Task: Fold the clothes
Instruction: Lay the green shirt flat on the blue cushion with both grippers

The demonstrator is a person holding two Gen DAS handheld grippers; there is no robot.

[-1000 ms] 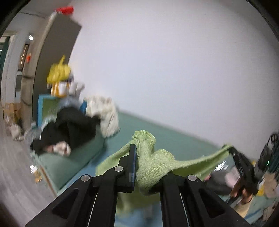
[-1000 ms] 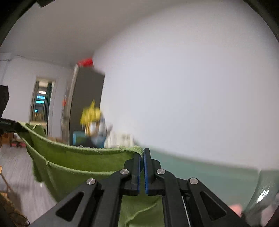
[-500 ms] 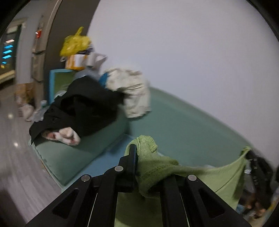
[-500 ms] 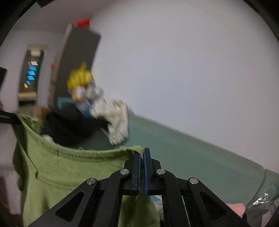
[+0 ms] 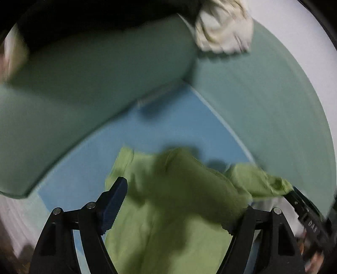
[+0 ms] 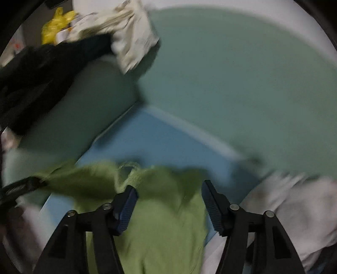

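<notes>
While both views are blurred, entry reads: green garment (image 6: 160,212) on blue mat (image 6: 151,143), at 6 o'clock. Left gripper (image 5: 174,204) and right gripper (image 6: 168,202): fingers wide, apparently holding nothing. Step: laying flat. Next: regrasp an edge to fold.

Both views are smeared by motion blur, so the weave and edges of the light green knitted garment (image 5: 181,202) cannot be made out, and its lower part runs off the frame at 6 o'clock. In the left wrist view the garment covers the inner face of the left gripper's (image 5: 174,204) right-hand finger, while the black heap of clothing (image 5: 94,14) at 12 o'clock is cut by the lens rim. In the right wrist view the crumpled cream-white cloth (image 6: 130,38) at 11 o'clock and the pale grey fabric (image 6: 294,202) at 4 o'clock are too blurred to identify.
</notes>
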